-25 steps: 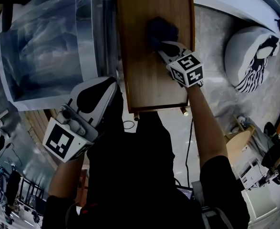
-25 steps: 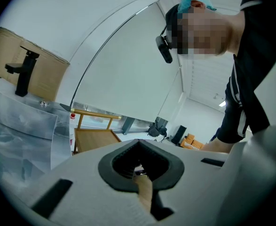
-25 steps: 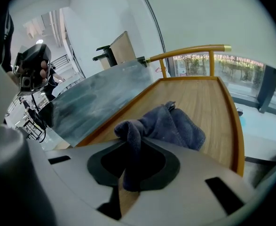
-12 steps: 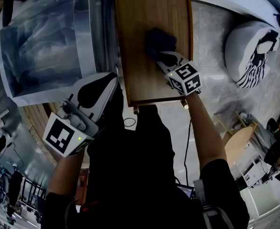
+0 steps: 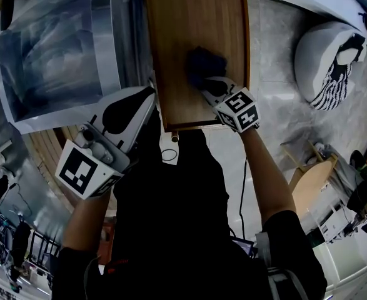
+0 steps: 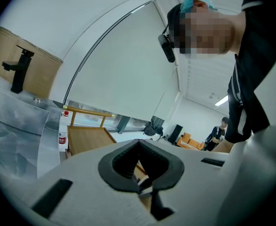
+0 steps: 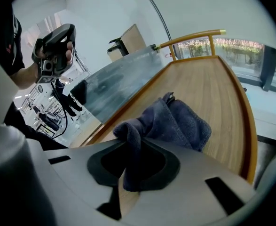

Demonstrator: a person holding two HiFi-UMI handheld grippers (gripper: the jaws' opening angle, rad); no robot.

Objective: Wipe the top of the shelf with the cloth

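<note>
The wooden shelf top (image 5: 183,24) runs away from me in the head view. A dark blue cloth (image 5: 203,63) lies bunched on it, toward the near end. My right gripper (image 5: 208,85) is shut on the cloth's near fold and presses it onto the wood. In the right gripper view the cloth (image 7: 177,121) rises between the closed jaws of the right gripper (image 7: 133,171), with shelf top (image 7: 217,91) beyond. My left gripper (image 5: 125,112) hangs off the shelf's left side, shut and empty. The left gripper (image 6: 141,182) points upward toward the ceiling.
A clear plastic sheet (image 5: 52,49) covers a unit left of the shelf, with a black tap (image 6: 18,69) on it. A white cushion with a striped cloth (image 5: 330,58) lies on the grey floor at right. The shelf's raised rim (image 7: 248,126) edges its right side.
The right gripper has dragged the cloth back along the shelf toward its near edge. The left gripper has stayed about where it was.
</note>
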